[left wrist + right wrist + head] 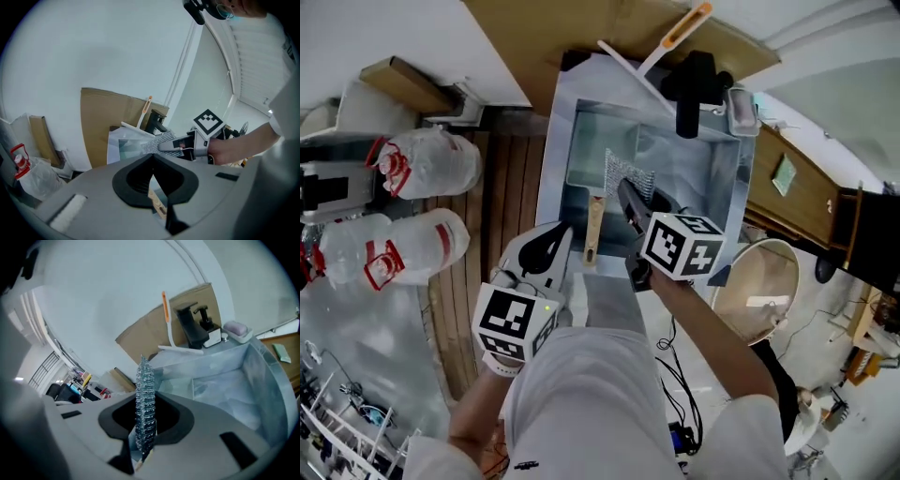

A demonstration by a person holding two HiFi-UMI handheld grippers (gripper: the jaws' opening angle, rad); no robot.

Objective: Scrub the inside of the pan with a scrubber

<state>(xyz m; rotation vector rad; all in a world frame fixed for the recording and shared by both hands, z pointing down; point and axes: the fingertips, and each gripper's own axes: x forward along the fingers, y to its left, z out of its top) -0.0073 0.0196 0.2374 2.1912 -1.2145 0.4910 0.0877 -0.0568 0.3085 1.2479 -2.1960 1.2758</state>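
Note:
A silvery mesh scrubber (628, 172) hangs over the steel sink (559, 141), and my right gripper (628, 195) is shut on it. In the right gripper view the scrubber (145, 399) stands on edge between the jaws of the right gripper (144, 430). The pan's wooden handle (593, 228) lies at the sink's front. The pan's body is hard to tell from the steel basin. My left gripper (565, 232) hovers just left of the handle, jaws shut and empty. The handle (157, 202) shows below the left gripper (152, 161).
A black faucet (694, 89) and a soap dish (742, 108) stand at the sink's far rim, beside an orange-handled brush (677, 34). Cardboard (581, 28) leans behind. Tied plastic bags (427, 161) lie on the left. A round basin (761, 291) sits at the right.

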